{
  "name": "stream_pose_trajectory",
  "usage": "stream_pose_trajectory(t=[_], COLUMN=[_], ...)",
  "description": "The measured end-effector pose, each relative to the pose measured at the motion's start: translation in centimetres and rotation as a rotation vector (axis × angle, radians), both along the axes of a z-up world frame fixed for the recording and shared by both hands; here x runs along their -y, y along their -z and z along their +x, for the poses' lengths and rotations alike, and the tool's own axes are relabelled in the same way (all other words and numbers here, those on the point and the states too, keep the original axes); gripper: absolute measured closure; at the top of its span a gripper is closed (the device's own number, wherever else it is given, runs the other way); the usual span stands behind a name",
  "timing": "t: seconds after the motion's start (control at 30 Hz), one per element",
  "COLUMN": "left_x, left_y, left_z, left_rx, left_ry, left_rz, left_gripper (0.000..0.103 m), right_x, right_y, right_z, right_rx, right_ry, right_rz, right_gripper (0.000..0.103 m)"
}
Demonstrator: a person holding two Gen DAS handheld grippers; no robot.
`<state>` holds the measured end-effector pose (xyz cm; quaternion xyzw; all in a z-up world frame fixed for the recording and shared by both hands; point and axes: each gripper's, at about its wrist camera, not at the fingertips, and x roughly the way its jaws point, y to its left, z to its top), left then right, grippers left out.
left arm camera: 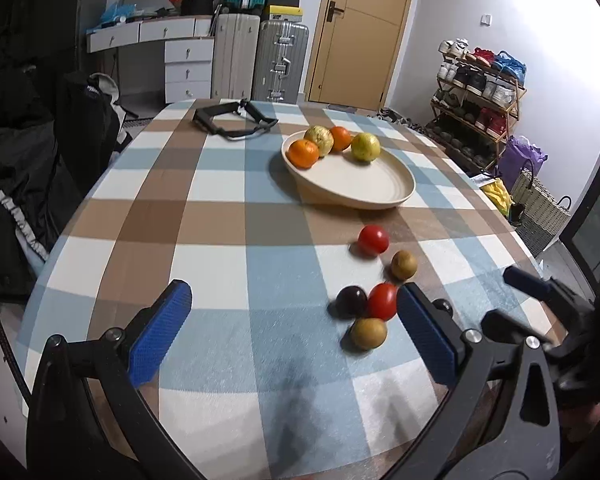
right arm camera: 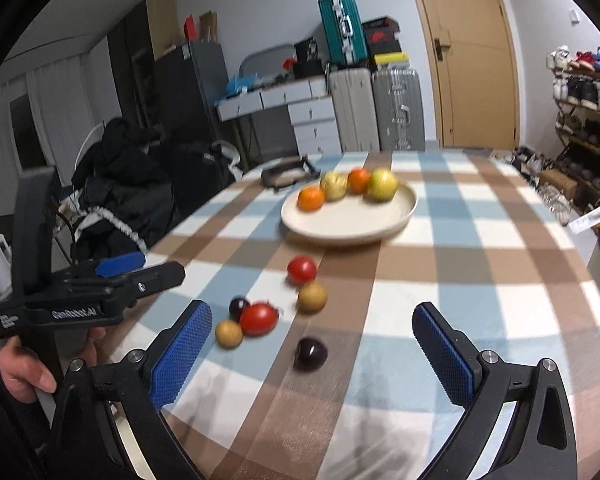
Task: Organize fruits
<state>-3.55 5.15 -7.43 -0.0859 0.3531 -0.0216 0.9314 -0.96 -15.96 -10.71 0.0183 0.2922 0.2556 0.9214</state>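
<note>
I am holding both grippers, left gripper (left arm camera: 292,332) and right gripper (right arm camera: 312,356), wide open, gripping nothing. Small fruits (right arm camera: 258,319) are sitting loose on the surface (left arm camera: 220,220) near the plate (left arm camera: 364,192). Next, I think, I am grabbing one.

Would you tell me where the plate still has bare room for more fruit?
The plate's near half is bare. Its far rim is crowded: two oranges and two yellow fruits in a row. The cloth left of it is free too.
</note>
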Motion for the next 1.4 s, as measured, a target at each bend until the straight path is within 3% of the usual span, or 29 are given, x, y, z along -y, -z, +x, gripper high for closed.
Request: stream_pose_trajectory(t=[0.13, 0.27, 0.4, 0.63, 0.7, 0.73, 0.83, 1.4], left_x=[-0.6, -0.8, -1.1, -1.4, -1.2, -1.1, -0.4, 3.7], left_y=[0.3, 0.5, 0.7, 1.4, 1.7, 1.8, 2.2, 4.5], left_z=[0.4, 0.4, 0.5, 0.6, 0.8, 0.8, 1.2, 3.6], left_rx=[-0.01, -0.016, -0.021, -0.037, -0.05, -0.055, -0.076, -0.174], left_ry=[-0.002, -0.004, -0.005, 0.015, 0.034, 0.042, 0.075, 0.183], left_rz=[-0.022, -0.033, -0.042, -0.071, -0.077, -0.076, -0.063, 0.026], left_gripper=[0.001, 0.001, 0.001, 0.001, 0.001, 0.001, 0.001, 0.001], right_x=[-1.1, -2.0, -3.0, -3.2, -3.1, -3.1, -3.0, -1.2], right_y=[2.1, 3.3, 3.8, 4.2, 4.4, 4.5, 4.7, 4.0], right_z=[0.6, 1.2, 1.4, 2.2, 2.5, 2.7, 2.9, 2.4], right_rx=[-0.054, -0.124, -0.145, -0.159, -0.175, -0.182, -0.188, -0.156], right_ry=[-0.021, -0.082, -0.097, -0.045, -0.037, -0.041, -0.026, -0.034], right_rz=[-0.025, -0.017, -0.056, -0.1, -0.099, -0.096, -0.109, -0.015], right_gripper=[0.001, 0.018, 0.026, 0.053, 0.056, 0.065, 0.077, 0.079])
